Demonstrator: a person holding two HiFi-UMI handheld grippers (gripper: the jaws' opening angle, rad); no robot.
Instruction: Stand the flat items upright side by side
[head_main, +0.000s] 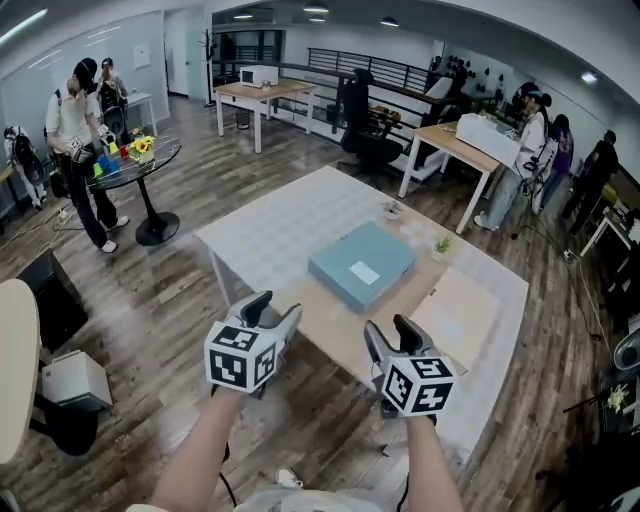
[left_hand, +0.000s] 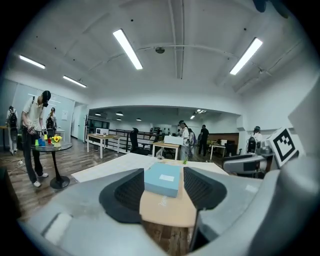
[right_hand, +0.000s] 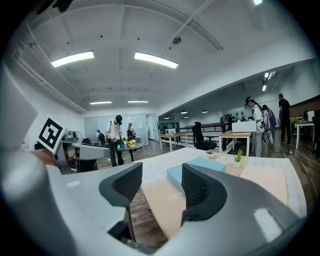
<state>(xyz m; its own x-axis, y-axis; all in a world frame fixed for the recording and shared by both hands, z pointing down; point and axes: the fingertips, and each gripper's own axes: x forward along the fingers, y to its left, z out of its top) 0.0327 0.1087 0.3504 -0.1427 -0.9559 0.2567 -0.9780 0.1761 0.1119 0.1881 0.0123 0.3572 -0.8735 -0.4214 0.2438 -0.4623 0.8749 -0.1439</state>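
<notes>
Left gripper (head_main: 274, 308), right gripper (head_main: 392, 332): grey plastic, ribbed black pads, held at near edge of surface (head_main: 262, 232); jaws of both parted, nothing clasped. Smooth tan mat (head_main: 330, 322) spread ahead. Flat light-blue box (head_main: 362, 265) laid face-up on it, white label on top, corner turned toward grippers, longer sides angled away-right. Pale beige board (head_main: 458, 315) laid flat at right.

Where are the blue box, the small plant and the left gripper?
blue box (head_main: 362, 265), head view, middle of its top face.
small plant (head_main: 442, 243), head view, its green leaves.
left gripper (head_main: 275, 305), head view, between its fingertips.
</notes>
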